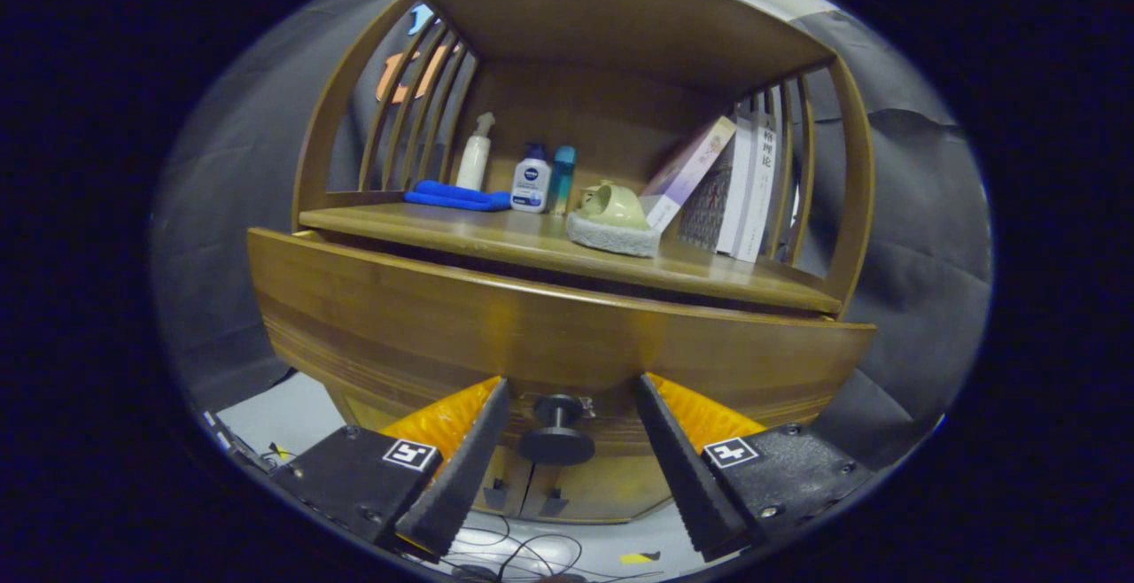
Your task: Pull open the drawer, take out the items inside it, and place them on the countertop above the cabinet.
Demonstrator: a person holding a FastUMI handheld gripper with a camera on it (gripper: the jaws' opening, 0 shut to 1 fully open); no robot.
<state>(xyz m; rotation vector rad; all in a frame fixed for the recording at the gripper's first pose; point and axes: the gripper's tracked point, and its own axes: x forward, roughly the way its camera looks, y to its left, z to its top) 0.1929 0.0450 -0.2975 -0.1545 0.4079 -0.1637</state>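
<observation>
Wooden counter (496, 233) carries bottles and books above the drawer (549, 335); fingers (461, 468) stand apart around its black knob (556, 431), not touching.

Claw-mounted camera faces the drawer (549, 335) closely

Surface: wooden countertop (496, 233); landmark: green slipper (613, 215) | left of it: teal bottle (562, 177), white-blue bottle (532, 180), white pump bottle (475, 154), blue cloth (456, 196) | right of it: leaning books (735, 184) | gripper (571, 388) fingers spread, flanking drawer knob (556, 428)
</observation>
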